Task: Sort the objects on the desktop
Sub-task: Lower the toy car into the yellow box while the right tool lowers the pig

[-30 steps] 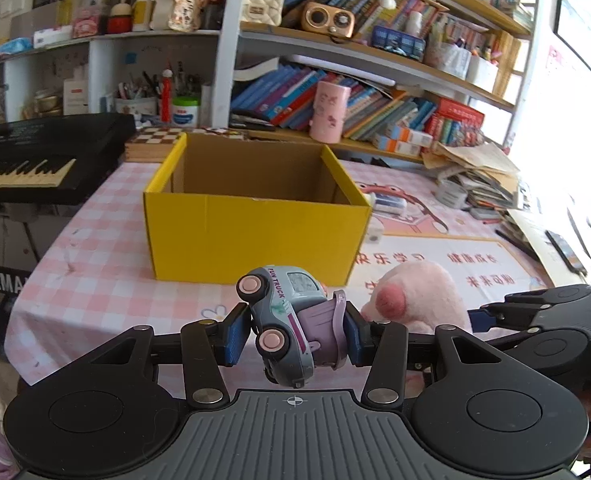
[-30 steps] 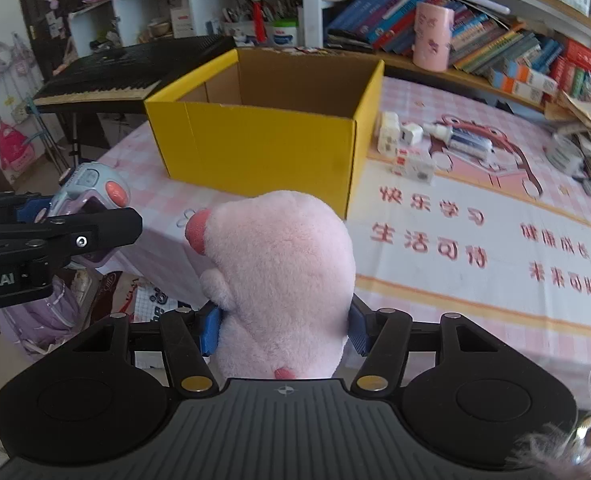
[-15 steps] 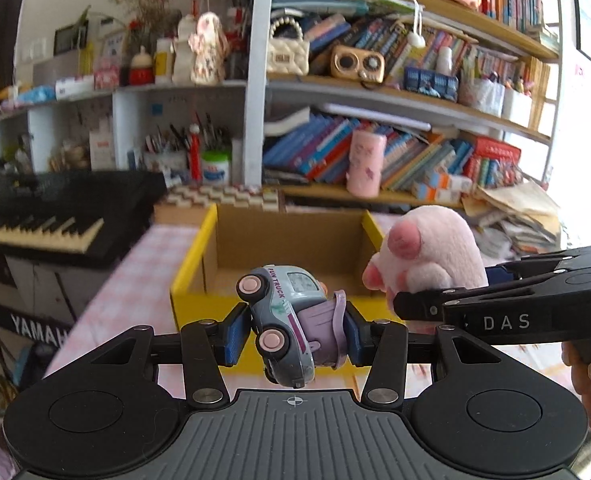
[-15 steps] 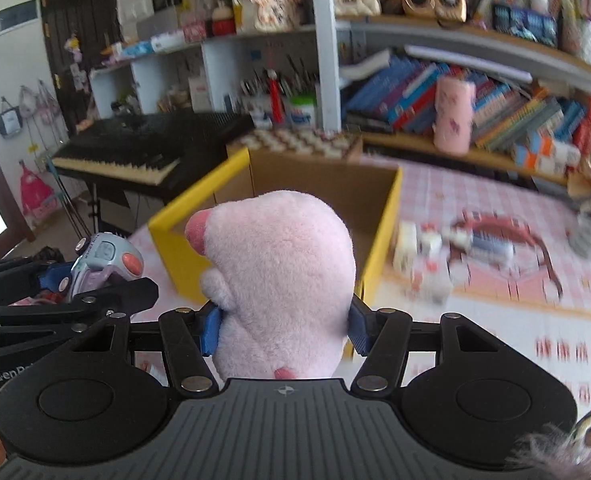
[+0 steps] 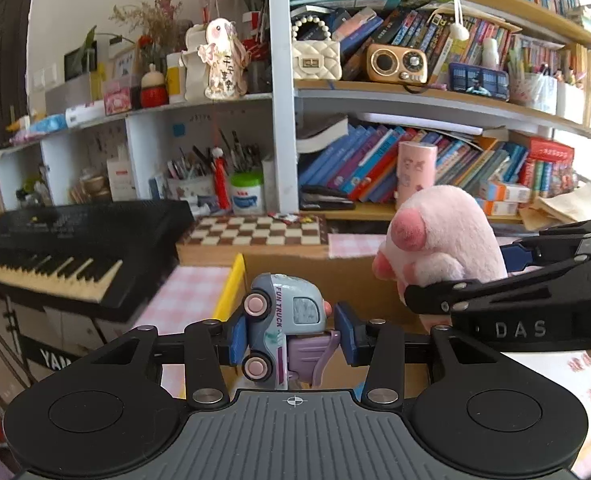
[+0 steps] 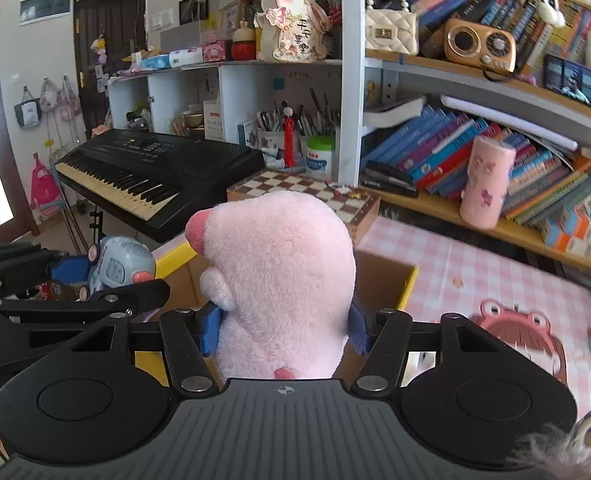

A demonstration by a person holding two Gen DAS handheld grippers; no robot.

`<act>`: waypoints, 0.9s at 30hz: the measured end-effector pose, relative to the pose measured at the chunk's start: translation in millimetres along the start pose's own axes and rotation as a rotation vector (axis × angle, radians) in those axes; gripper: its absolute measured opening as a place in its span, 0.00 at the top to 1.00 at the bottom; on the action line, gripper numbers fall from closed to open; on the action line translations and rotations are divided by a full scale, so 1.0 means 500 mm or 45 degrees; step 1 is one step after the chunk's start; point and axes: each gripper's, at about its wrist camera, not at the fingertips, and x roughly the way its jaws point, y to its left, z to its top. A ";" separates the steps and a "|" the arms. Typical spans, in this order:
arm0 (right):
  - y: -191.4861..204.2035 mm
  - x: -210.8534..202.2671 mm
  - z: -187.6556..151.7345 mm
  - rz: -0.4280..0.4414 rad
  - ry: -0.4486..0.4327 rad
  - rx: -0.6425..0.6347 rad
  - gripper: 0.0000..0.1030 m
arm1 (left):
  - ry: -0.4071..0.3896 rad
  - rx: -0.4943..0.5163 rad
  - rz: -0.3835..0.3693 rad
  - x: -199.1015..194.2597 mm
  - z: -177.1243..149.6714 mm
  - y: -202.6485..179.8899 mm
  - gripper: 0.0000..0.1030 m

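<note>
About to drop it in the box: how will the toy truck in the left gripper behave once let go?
The toy truck looks like hard, smooth plastic, so it may slip. Its pink wheels suggest rolling if it lands upright. The left gripper, its jaws closing, holds it turned sideways, so it probably tumbles first.

The left gripper (image 5: pixel 291 334) is matte black plastic: a ribbed grey-black deck with a small white crosshair mark at its front edge, flanked by two round raised discs. Ahead of the crosshair, two black linkage arms carry silver screw heads, and each ends in blue fingers (image 5: pixel 237 338). The right gripper (image 6: pixel 283 330) has the same build: ribbed deck, crosshair mark, twin discs, silver screws and blue fingers (image 6: pixel 210 330). Seen from the side, its black arm bears the grey letters "DAS".
</note>
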 end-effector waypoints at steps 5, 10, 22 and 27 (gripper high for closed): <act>-0.030 0.081 0.017 -0.006 0.052 -0.061 0.45 | 0.040 0.050 0.020 0.071 0.022 -0.007 0.59; -0.046 0.168 0.009 -0.009 0.165 -0.153 0.45 | 0.122 0.107 0.019 0.144 0.028 -0.017 0.59; -0.047 0.269 -0.022 0.003 0.358 -0.298 0.45 | 0.302 0.058 0.019 0.244 0.011 -0.007 0.59; -0.049 0.271 -0.025 0.006 0.374 -0.280 0.44 | 0.330 0.057 0.005 0.260 0.008 -0.007 0.58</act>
